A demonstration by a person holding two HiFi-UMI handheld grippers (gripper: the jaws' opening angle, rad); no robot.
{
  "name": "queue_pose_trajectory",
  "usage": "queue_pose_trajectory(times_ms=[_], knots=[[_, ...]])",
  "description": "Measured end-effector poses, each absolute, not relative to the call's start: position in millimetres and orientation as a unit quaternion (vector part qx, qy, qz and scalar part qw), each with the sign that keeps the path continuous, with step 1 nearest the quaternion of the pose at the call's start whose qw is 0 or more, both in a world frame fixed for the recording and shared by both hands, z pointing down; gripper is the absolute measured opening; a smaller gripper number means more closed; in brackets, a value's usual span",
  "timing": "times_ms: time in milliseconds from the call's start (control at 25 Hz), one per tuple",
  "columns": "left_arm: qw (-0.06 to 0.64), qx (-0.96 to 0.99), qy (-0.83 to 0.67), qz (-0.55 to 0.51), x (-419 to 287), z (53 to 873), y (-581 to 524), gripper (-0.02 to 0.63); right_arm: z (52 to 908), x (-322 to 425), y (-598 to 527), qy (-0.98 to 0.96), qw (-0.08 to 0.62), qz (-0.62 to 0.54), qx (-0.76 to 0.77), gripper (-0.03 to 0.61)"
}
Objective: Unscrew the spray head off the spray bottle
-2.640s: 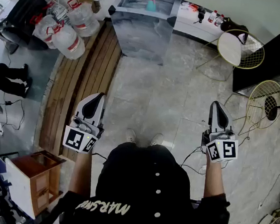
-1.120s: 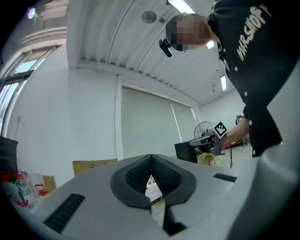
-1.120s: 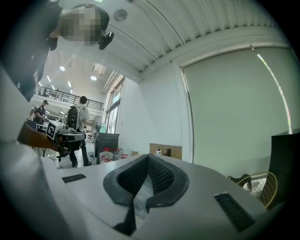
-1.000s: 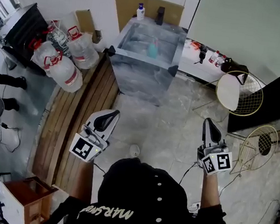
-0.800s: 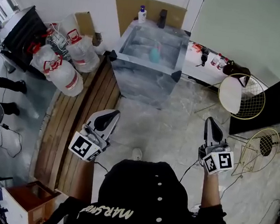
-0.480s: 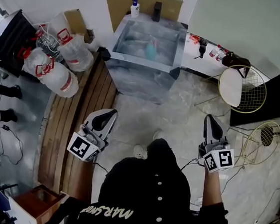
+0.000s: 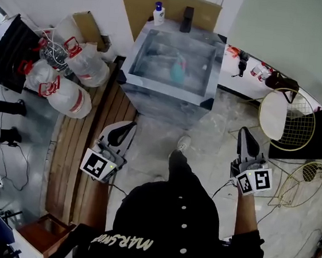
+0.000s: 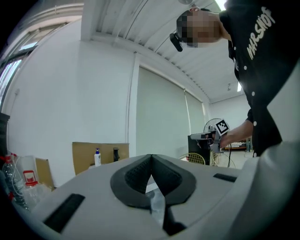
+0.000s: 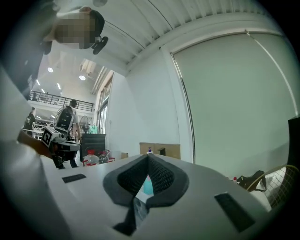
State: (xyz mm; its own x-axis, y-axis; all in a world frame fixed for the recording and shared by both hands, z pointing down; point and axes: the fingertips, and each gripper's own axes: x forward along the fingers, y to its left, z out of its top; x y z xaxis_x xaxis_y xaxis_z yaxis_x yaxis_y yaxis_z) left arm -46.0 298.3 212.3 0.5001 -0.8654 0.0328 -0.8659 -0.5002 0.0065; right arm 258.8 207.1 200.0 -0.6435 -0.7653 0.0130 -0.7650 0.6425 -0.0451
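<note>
Teal plastic marks out the spray bottle [image 7: 178, 69], lying on the grey marbled worktop [image 7: 152, 58] at the upper middle of the frame, well apart from me and out of reach. I carry my left gripper [image 7: 126, 127] and right gripper [image 7: 245, 132] on either side of my body, lower in the frame, both aimed at the worktop. Both sets of jaws are closed and empty, sensibly enough with nothing near to hold. One shoe [image 7: 184, 142] is forward on the stone floor, so I judge this an approach, with the unscrewing not yet begun. The spray head is too small to make out. A white pump bottle [image 7: 158, 13] stands at the worktop's far edge.
</note>
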Motion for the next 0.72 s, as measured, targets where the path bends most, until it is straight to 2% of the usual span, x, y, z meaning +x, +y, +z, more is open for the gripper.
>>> queue_pose_trajectory(times_ms=[240, 480, 720], knots=[[0.005, 0.863, -0.504, 0.038, -53, 209, 182, 0.025, 201, 226, 93, 0.925, -0.016, -0.016, -0.380, 0.014], [-0.007, 0.868, -0.485, 0.107, -43, 219, 83, 0.025, 208, 204, -6, 0.939, -0.053, -0.014, -0.340, 0.013], [0.002, 0.874, -0.466, 0.136, -41, 240, 33, 0.025, 234, 181, -62, 0.946, -0.074, -0.032, -0.313, 0.014]])
